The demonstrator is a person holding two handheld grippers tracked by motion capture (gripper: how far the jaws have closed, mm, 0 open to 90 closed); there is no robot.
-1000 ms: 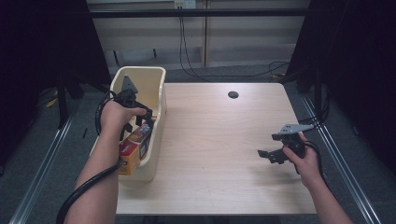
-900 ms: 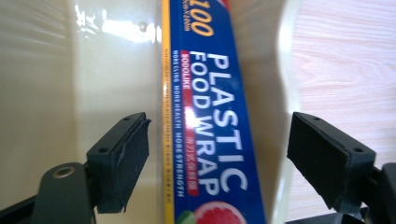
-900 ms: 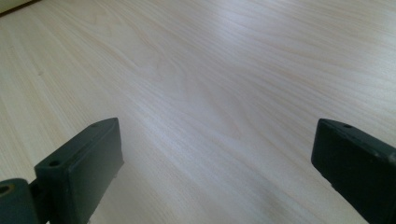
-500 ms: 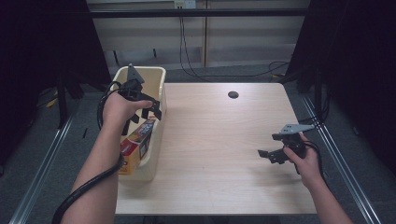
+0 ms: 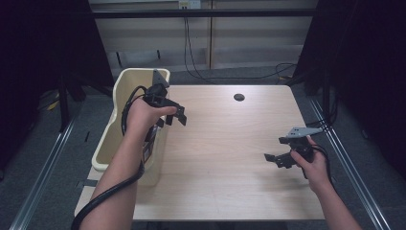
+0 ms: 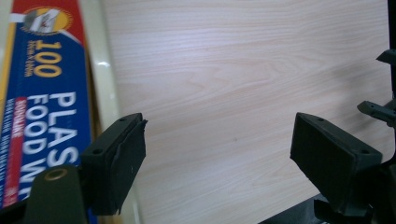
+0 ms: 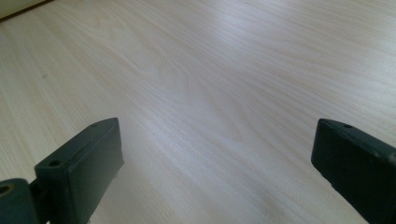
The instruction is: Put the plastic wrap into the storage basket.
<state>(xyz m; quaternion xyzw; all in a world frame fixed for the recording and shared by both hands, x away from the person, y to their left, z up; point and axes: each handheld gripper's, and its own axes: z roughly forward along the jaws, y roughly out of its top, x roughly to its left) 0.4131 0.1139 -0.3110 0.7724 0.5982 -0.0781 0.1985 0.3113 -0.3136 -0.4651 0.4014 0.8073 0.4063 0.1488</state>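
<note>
2 open grippers are held over a wooden table (image 5: pixel 225 158), nothing gripped.

At the table's left edge, a cream bin (image 5: pixel 125 91) is seen with a blue food-wrap box (image 6: pixel 35 93) inside; the left gripper (image 5: pixel 173 115) is held just beside its rim, jaws spread and empty. Near the right edge, the right gripper (image 5: pixel 277 160) is held low, jaws wide. A fresh reach into the bin is judged likely next.

A pale wood grain is shown across the table (image 5: pixel 225 143). The bin (image 5: pixel 125 81) is coloured cream. The plastic food wrap box (image 6: pixel 42 107) is printed blue with white lettering, a yellow "100" and a red strip. Both grippers' jaws are coloured black.
</note>
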